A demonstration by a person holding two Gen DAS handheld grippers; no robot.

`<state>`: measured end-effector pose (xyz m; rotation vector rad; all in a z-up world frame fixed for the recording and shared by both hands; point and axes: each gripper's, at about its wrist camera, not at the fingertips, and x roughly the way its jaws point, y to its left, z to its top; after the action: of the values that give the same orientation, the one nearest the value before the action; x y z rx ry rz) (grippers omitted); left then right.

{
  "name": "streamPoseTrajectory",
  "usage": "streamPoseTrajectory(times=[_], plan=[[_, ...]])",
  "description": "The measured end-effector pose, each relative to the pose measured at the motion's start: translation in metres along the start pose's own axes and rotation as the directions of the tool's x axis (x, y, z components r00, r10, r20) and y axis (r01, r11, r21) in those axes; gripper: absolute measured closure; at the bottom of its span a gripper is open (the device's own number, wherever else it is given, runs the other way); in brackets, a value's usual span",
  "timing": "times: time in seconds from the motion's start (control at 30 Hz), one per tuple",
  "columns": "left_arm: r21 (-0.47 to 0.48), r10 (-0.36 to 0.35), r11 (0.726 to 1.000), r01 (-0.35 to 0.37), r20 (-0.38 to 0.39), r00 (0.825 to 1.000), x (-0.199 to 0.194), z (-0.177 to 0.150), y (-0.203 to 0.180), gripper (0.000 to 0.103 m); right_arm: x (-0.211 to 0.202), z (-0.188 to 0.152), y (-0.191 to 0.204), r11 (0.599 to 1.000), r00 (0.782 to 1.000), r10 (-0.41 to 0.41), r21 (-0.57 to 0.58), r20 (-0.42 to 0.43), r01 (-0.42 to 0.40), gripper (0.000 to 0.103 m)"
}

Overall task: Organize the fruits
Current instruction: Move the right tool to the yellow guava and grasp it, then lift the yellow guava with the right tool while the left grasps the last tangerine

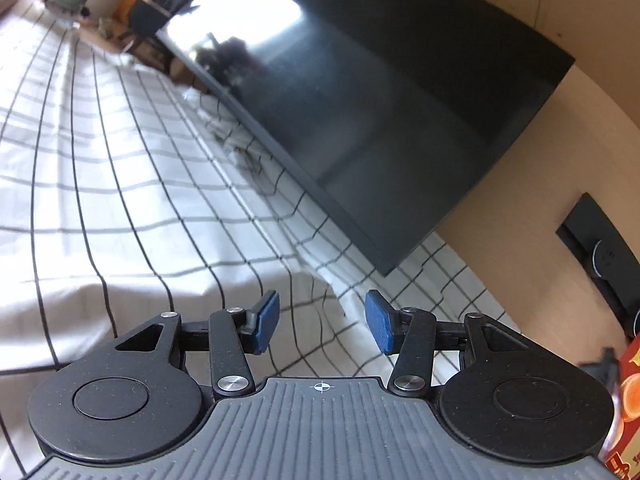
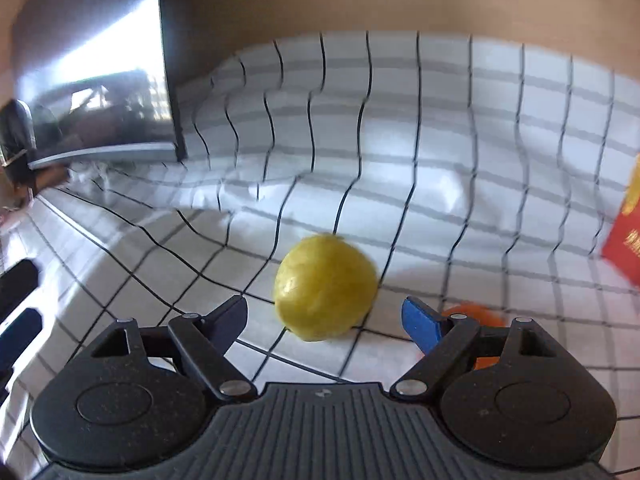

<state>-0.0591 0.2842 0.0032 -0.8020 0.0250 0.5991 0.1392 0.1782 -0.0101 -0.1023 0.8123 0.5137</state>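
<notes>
**Right wrist view: lemon ahead of open claw**

Right wrist camera shows the right gripper (image 2: 324, 320) with its jaws spread wide and nothing between them. Just past the fingertips a yellow lemon (image 2: 326, 286) lies on the checked tablecloth (image 2: 440, 152). An orange (image 2: 474, 314) sits half hidden behind the right finger, near a red carton (image 2: 624, 244) at the cloth's right edge. Over on the other side, the left gripper (image 1: 322, 322) hangs open and empty above the cloth, with a dark screen (image 1: 380, 120) standing beyond.
</notes>
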Motion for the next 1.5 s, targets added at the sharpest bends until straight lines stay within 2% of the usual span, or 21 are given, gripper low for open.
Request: streamPoseTrajectory(times=[0.03, 0.07, 0.13, 0.17, 0.3, 0.47, 0.53, 0.57, 0.6, 0.63, 0.73, 0.83, 0.87, 0.93, 1.0, 1.1, 1.17, 1.23, 1.33, 1.43, 1.5], plan=[[-0.002, -0.002, 1.000, 0.002, -0.015, 1.000, 0.002, -0.001, 0.001, 0.051, 0.008, 0.002, 0.001, 1.000, 1.000, -0.013, 0.017, -0.019, 0.013, 0.018], [-0.003, -0.006, 1.000, 0.006, -0.028, 1.000, 0.003, -0.001, 0.001, 0.051, 0.013, 0.002, 0.001, 0.999, 0.999, -0.019, 0.035, -0.035, 0.020, 0.022], [0.001, -0.030, 1.000, 0.030, -0.039, 0.999, 0.000, -0.002, 0.002, 0.051, 0.017, 0.005, 0.003, 0.998, 0.999, -0.034, 0.047, -0.039, 0.036, 0.038], [0.008, -0.045, 0.999, 0.046, -0.044, 0.998, -0.001, -0.003, 0.000, 0.051, 0.016, 0.006, 0.004, 0.999, 0.999, -0.038, 0.030, -0.035, 0.039, 0.042], [0.045, -0.102, 0.993, 0.106, -0.095, 0.990, 0.003, -0.007, -0.009, 0.051, 0.003, 0.007, -0.002, 1.000, 0.994, 0.008, -0.012, -0.109, -0.010, 0.042], [0.078, -0.163, 0.980, 0.181, -0.200, 0.966, 0.015, -0.017, -0.019, 0.051, -0.060, -0.018, -0.027, 0.996, 0.988, 0.071, -0.035, -0.135, -0.076, 0.043], [0.121, -0.189, 0.967, 0.223, -0.242, 0.952, 0.020, -0.025, -0.031, 0.051, -0.093, -0.038, -0.040, 0.995, 0.987, 0.074, -0.057, -0.144, -0.083, 0.043], [0.144, -0.208, 0.956, 0.255, -0.276, 0.938, 0.024, -0.031, -0.039, 0.051, -0.105, -0.048, -0.046, 0.994, 0.987, 0.071, -0.073, -0.147, -0.082, 0.043], [0.161, -0.226, 0.945, 0.286, -0.313, 0.923, 0.028, -0.036, -0.047, 0.051, -0.119, -0.060, -0.053, 0.993, 0.987, 0.063, -0.092, -0.147, -0.077, 0.043], [0.175, -0.242, 0.931, 0.321, -0.364, 0.900, 0.034, -0.044, -0.058, 0.051, -0.131, -0.071, -0.060, 0.992, 0.989, 0.055, -0.106, -0.140, -0.071, 0.043], [0.219, -0.249, 0.896, 0.386, -0.471, 0.846, 0.045, -0.058, -0.089, 0.051, -0.157, -0.089, -0.077, 0.992, 0.993, 0.048, -0.109, -0.107, -0.059, 0.043], [0.306, -0.242, 0.843, 0.442, -0.518, 0.821, 0.044, -0.068, -0.121, 0.051, -0.167, -0.102, -0.087, 0.991, 0.996, 0.053, -0.121, -0.065, -0.061, 0.043], [0.352, -0.223, 0.820, 0.452, -0.531, 0.817, 0.044, -0.073, -0.133, 0.051, -0.169, -0.106, -0.089, 0.990, 0.997, 0.059, -0.127, -0.054, -0.066, 0.043], [0.441, -0.149, 0.786, 0.434, -0.546, 0.825, 0.047, -0.084, -0.149, 0.051, -0.174, -0.113, -0.090, 0.988, 0.997, 0.067, -0.140, -0.034, -0.071, 0.042], [0.502, -0.096, 0.753, 0.427, -0.557, 0.825, 0.051, -0.094, -0.159, 0.051, -0.178, -0.118, -0.092, 0.986, 0.996, 0.085, -0.143, -0.012, -0.086, 0.033], [0.543, -0.055, 0.719, 0.433, -0.577, 0.815, 0.057, -0.107, -0.163, 0.051, -0.180, -0.122, -0.092, 0.988, 0.997, 0.080, -0.130, 0.000, -0.080, 0.030], [0.574, -0.022, 0.702, 0.421, -0.573, 0.819, 0.061, -0.116, -0.165, 0.051, -0.179, -0.125, -0.093, 0.989, 0.996, 0.084, -0.125, -0.004, -0.083, 0.030], [0.590, 0.003, 0.698, 0.407, -0.571, 0.821, 0.064, -0.121, -0.163, 0.051, -0.178, -0.130, -0.092, 0.989, 0.997, 0.080, -0.127, -0.003, -0.080, 0.027], [0.591, 0.032, 0.712, 0.380, -0.567, 0.823, 0.072, -0.122, -0.157, 0.048, -0.172, -0.137, -0.090, 0.988, 0.998, 0.066, -0.139, -0.023, -0.068, 0.026], [0.555, 0.016, 0.736, 0.388, -0.587, 0.809, 0.079, -0.124, -0.153, 0.046, -0.173, -0.139, -0.089, 0.988, 0.998, 0.057, -0.147, -0.010, -0.058, 0.022], [0.545, 0.012, 0.745, 0.385, -0.588, 0.809, 0.083, -0.125, -0.152, 0.047, -0.173, -0.139, -0.090, 0.988, 0.998, 0.063, -0.137, -0.015, -0.065, 0.022]])
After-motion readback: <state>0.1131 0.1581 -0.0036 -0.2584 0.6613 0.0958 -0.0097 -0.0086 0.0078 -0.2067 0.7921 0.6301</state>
